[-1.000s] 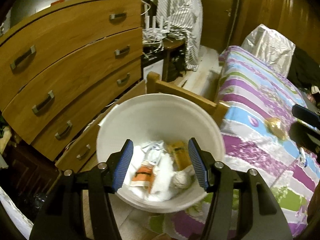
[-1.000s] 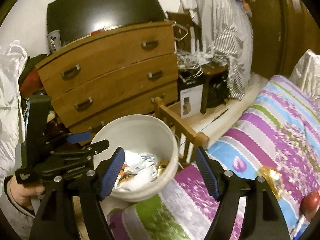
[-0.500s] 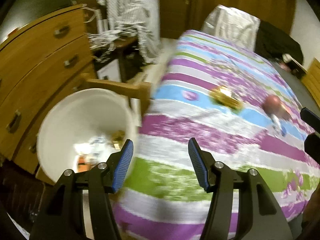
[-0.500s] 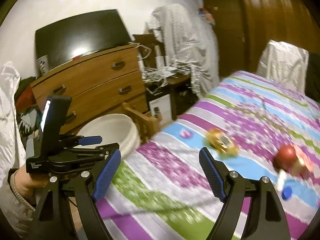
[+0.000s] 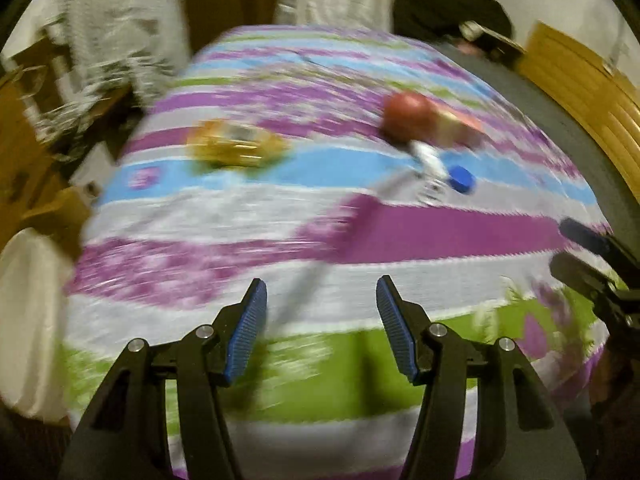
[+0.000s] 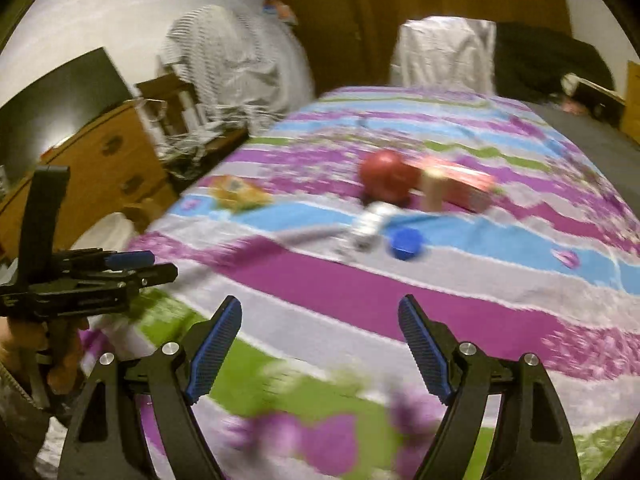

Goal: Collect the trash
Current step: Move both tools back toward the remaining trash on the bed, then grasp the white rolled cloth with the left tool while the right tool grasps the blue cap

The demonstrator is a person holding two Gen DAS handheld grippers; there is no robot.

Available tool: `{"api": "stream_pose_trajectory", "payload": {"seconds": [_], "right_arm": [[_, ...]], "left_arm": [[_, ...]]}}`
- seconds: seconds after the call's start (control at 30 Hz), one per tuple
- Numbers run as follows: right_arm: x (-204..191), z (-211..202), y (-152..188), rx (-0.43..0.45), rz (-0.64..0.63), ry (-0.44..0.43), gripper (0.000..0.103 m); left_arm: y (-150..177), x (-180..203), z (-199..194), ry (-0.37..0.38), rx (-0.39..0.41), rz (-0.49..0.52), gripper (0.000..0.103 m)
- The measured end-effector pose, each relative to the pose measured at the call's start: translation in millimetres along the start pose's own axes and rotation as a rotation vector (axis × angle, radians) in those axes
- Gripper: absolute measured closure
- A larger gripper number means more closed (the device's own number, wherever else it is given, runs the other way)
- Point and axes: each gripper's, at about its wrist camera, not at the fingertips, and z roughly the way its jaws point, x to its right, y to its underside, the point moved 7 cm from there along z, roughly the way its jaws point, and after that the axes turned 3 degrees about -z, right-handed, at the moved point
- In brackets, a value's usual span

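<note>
- Since nothing lies between its blue pads, the left tool [image 5: 320,330] hangs empty and part-open over the green stripe of the bed [image 5: 460,236]; the right tool [image 6: 320,344] is empty too, its jaws wide after just opening further.
- Farther up the bedspread lies the trash: a blue cap [image 6: 406,243] just beside a crumpled white wrapper [image 6: 368,226], then a red round object [image 6: 386,176] touching a pink carton [image 6: 460,184], and a gold wrapper [image 6: 236,194] apart, toward the bed's left edge.
- The wrappers look light and crushable, so a pinch across any raised fold should do; the cap is small, stiff and likely slippery, best taken across its rim.
- Only the right wrist view shows the hand [image 6: 60,356] gripping the left tool and the dresser [image 6: 104,168]; blur hides finer detail in both.
</note>
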Motion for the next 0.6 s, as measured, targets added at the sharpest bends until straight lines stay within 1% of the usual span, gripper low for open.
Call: {"api": "stream_pose_trajectory", "payload": {"seconds": [0.1,0.17,0.3,0.37,0.47,0.53,0.57,0.6], "right_arm": [[33,9,6,-0.024,0.011,0.025,0.022],[47,27,2,-0.056,-0.004,0.019,0.023],[60,70,-17,-0.122,-0.049,0.011,0.035],[66,96,-29,-0.148,-0.081,0.019,0.036],[63,124,-46,-0.181,-0.103,0.003,0.036],[60,138,-51,-0.205,-0.122,0.004,0.037],[61,145,-51,-0.221,-0.128,0.012,0.043],[64,151,-49,-0.239,-0.125,0.025,0.052]], "left_arm": [[-5,34,31,0.035,-0.031,0.057,0.048],[-11,46,51,0.020,-0.044,0.071,0.048],[-19,47,70,0.012,-0.058,0.029,0.048],[-20,44,72,0.001,-0.058,0.035,0.048],[-25,43,74,-0.003,-0.057,0.039,0.048],[-29,43,76,-0.002,-0.052,0.036,0.048],[-31,43,78,-0.001,-0.050,0.035,0.048],[-34,44,80,0.003,-0.047,0.033,0.048]]}}
